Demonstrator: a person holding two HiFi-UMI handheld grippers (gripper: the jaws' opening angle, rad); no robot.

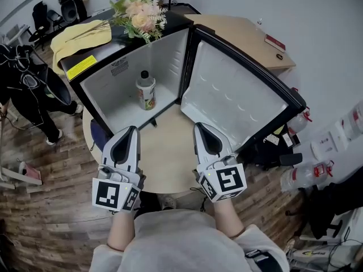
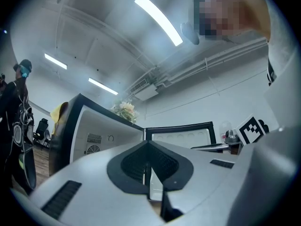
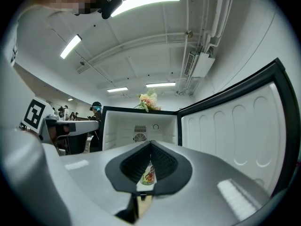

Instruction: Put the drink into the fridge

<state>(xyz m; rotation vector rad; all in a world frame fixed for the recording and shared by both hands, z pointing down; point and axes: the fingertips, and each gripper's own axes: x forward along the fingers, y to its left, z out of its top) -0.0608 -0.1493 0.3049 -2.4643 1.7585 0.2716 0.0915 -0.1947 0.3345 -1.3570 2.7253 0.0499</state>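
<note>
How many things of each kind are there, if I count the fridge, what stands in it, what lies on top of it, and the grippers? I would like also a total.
Fridge, door open: 1
Drink bottle, upright inside: 1
Flower bouquet, on top: 1
Yellow cloth, on top: 1
Grippers: 2, the left gripper and the right gripper
Total: 6

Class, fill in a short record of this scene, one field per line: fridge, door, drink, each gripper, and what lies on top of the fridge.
fridge: small black fridge on a round wooden table
door: door wide open, at the right in the head view
drink: drink bottle upright inside the fridge, dark cap, nothing touching it
left gripper: left gripper shut, empty, before the opening
right gripper: right gripper shut, empty, beside the door
on top: flowers, yellow cloth
</note>
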